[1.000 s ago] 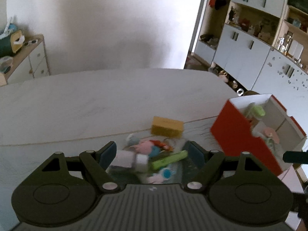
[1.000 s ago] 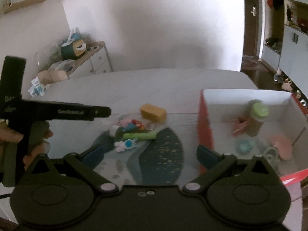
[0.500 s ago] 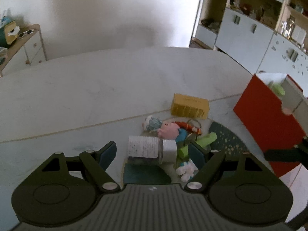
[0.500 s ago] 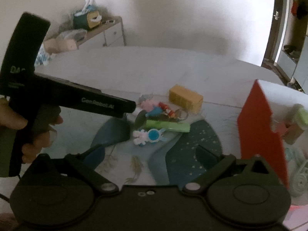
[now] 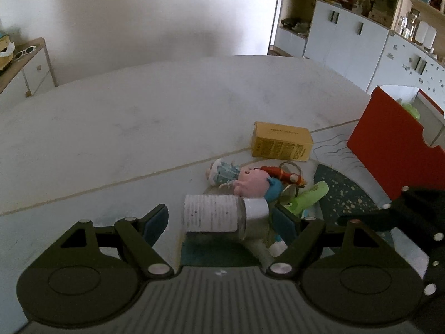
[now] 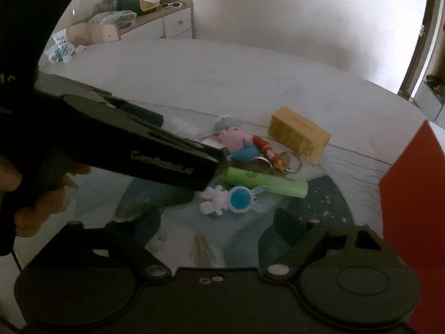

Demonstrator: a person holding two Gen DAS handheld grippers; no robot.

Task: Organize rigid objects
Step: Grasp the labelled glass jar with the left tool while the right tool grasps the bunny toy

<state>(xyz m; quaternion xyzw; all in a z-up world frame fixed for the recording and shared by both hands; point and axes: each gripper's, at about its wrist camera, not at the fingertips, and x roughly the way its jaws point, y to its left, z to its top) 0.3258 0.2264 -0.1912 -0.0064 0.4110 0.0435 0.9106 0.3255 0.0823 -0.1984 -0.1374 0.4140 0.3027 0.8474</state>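
Note:
A jar (image 5: 214,217) with a white label and silver lid lies on its side between the fingers of my left gripper (image 5: 221,221), which is open around it with small gaps on both sides. Beyond it lie a pink pig toy (image 5: 253,183), a green tube (image 5: 308,197) and a yellow box (image 5: 281,144). My right gripper (image 6: 218,225) hangs open over the mat, just short of a blue and white bunny figure (image 6: 233,203) and the green tube (image 6: 267,182). The left gripper's black body (image 6: 144,153) crosses the right wrist view and hides the jar there.
A red open box (image 5: 395,150) with items inside stands at the right of the white table (image 5: 139,117). A key ring (image 6: 289,161) lies by the yellow box (image 6: 300,136). A hand (image 6: 33,194) holds the left gripper. Cabinets (image 5: 347,36) stand behind.
Both grippers have come lower and closer to the toy pile. The jar now sits between my left fingers. My right gripper has swung left, away from the red box.

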